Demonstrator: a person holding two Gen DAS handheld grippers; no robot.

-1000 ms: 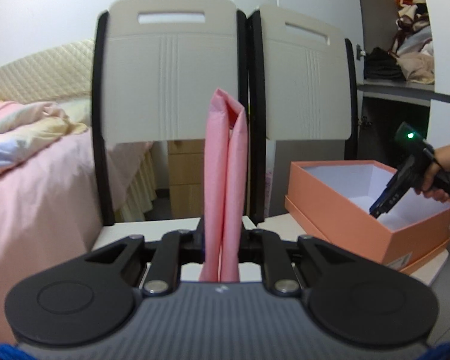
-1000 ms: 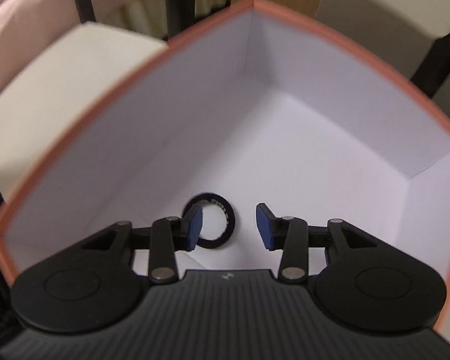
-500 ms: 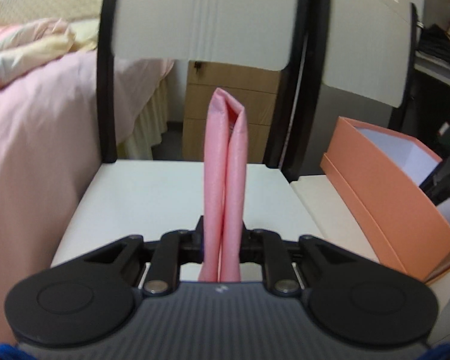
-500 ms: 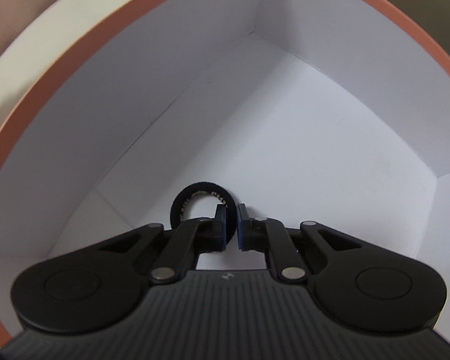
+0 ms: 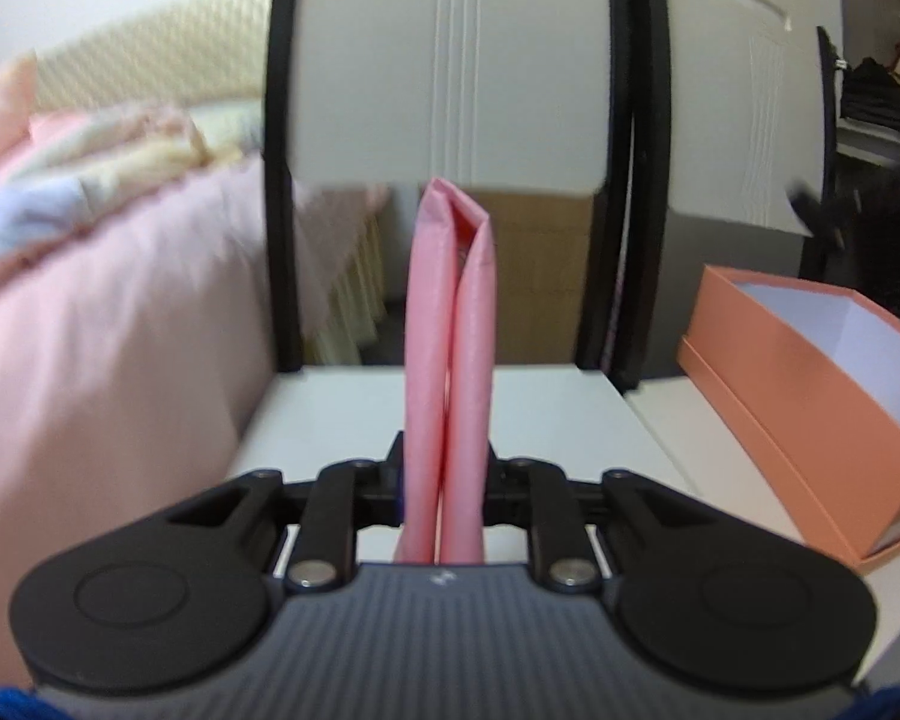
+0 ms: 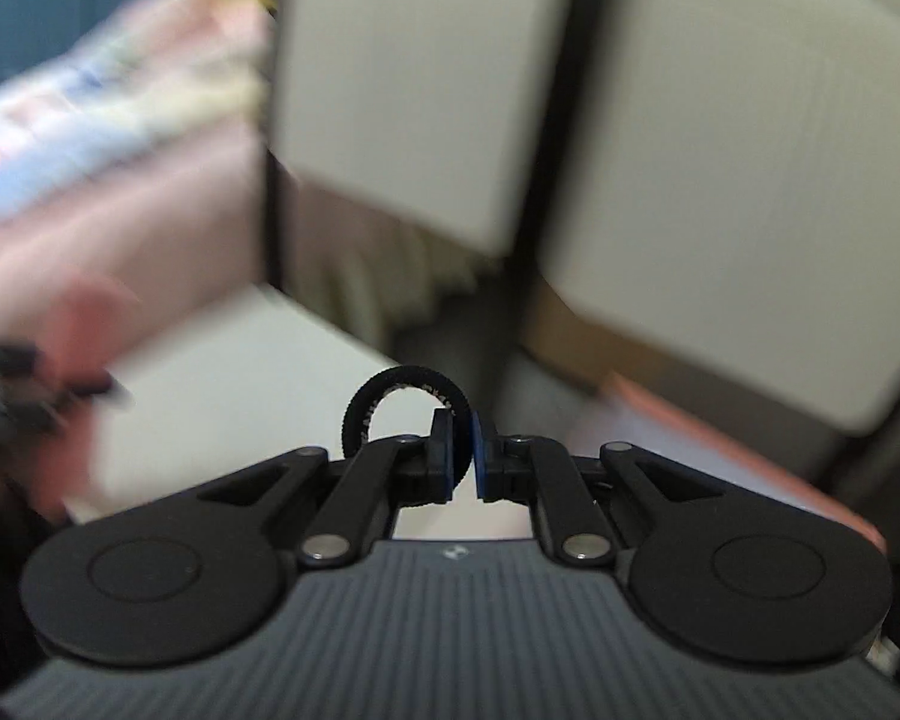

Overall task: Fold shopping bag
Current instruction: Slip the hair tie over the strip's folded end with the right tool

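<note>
Pink folded shopping bag (image 5: 448, 360) stands clamped in the left gripper (image 5: 444, 474), long axis pointing to 12 o'clock above the counter (image 5: 546, 414). Right gripper (image 6: 461, 459) pinches a black ring (image 6: 390, 387) — an elastic band, perhaps; view blurred. Orange box (image 5: 810, 414) sits at 3 o'clock.

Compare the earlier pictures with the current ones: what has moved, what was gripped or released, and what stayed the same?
The right gripper, open over the black ring inside the orange box a second ago, closed on the ring and lifted it out of the box; its view now faces the white chairs. The left gripper stayed shut on the folded pink bag, upright above the white table.
</note>
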